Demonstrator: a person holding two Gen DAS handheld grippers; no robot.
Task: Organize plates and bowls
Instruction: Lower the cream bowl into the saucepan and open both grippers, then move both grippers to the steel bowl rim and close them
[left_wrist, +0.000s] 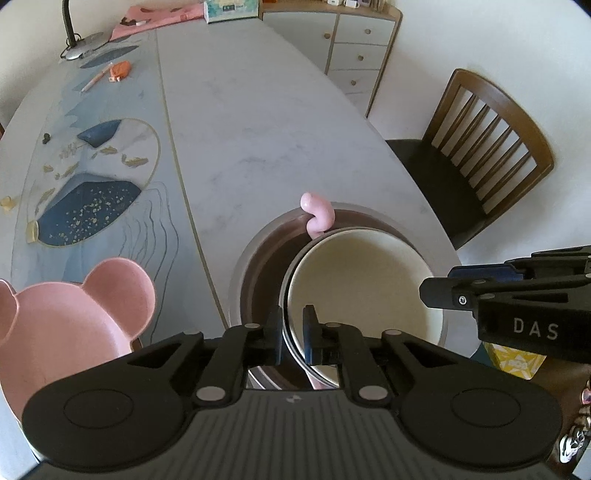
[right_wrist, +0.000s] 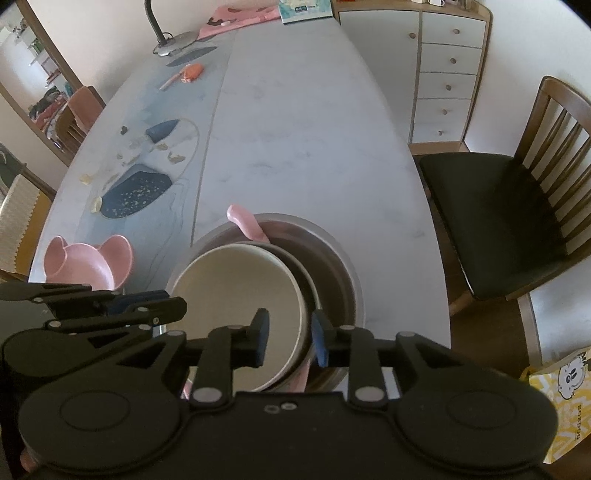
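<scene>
The left gripper (left_wrist: 293, 332) straddles the left rim of the cream bowl (left_wrist: 362, 291), one finger outside and one inside; its jaws stand narrow about the rim, and whether the pads press it cannot be told. The right gripper (right_wrist: 288, 341) straddles the same bowl's (right_wrist: 236, 317) right rim with its jaws parted, a clear gap between the inner pad and the wall, so it is not clamping.

The cream bowl sits nested in a dark bowl (left_wrist: 266, 273), toward that bowl's near right as the left wrist view shows it. Both stand at the near edge of the table (left_wrist: 251, 122).

At 12 o'clock from the cream bowl, a pink spoon (left_wrist: 317, 216) sticks up over the dark bowl's far rim. At 9 o'clock, apart from the stack, lies a pink bear plate (left_wrist: 66, 325).

Further off, at 10 o'clock, a blue mat (left_wrist: 88, 206) lies on the table. At 2 o'clock a chair (left_wrist: 476, 147) stands beside the table.

Farthest, at 11 o'clock, are an orange thing (left_wrist: 121, 69) and a lamp (left_wrist: 79, 44); at 1 o'clock, a drawer cabinet (left_wrist: 354, 55).
</scene>
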